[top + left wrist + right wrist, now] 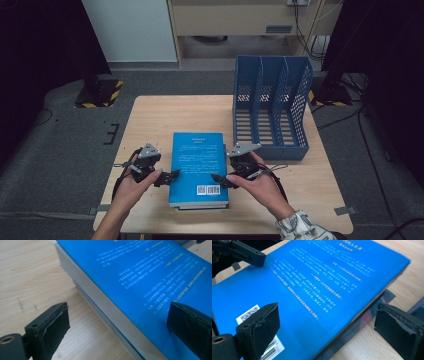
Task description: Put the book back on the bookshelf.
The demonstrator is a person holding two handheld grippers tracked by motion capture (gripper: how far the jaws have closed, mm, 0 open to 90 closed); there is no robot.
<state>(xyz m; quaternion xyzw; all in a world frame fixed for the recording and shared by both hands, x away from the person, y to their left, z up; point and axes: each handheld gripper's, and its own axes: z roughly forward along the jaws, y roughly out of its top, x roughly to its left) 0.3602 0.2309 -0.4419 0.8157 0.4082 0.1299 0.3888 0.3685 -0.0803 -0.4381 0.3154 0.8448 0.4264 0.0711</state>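
Note:
A thick blue book (198, 167) with white print and a barcode lies flat on a second, darker book (201, 206) near the table's front edge. My left gripper (167, 176) is at the blue book's left edge. In the left gripper view my left gripper (117, 325) is open: one jaw hangs over the bare wood, the other over the blue cover (140, 277). My right gripper (220, 179) is at the book's right edge. In the right gripper view my right gripper (329, 327) is open astride that edge of the cover (312, 287), with the lower book (372, 312) peeking out beneath.
A blue three-slot file rack (272, 107) stands at the table's back right, just beyond the books. The wooden table (155, 117) shows bare wood left of and behind the books. Dark stands and cables sit on the floor around it.

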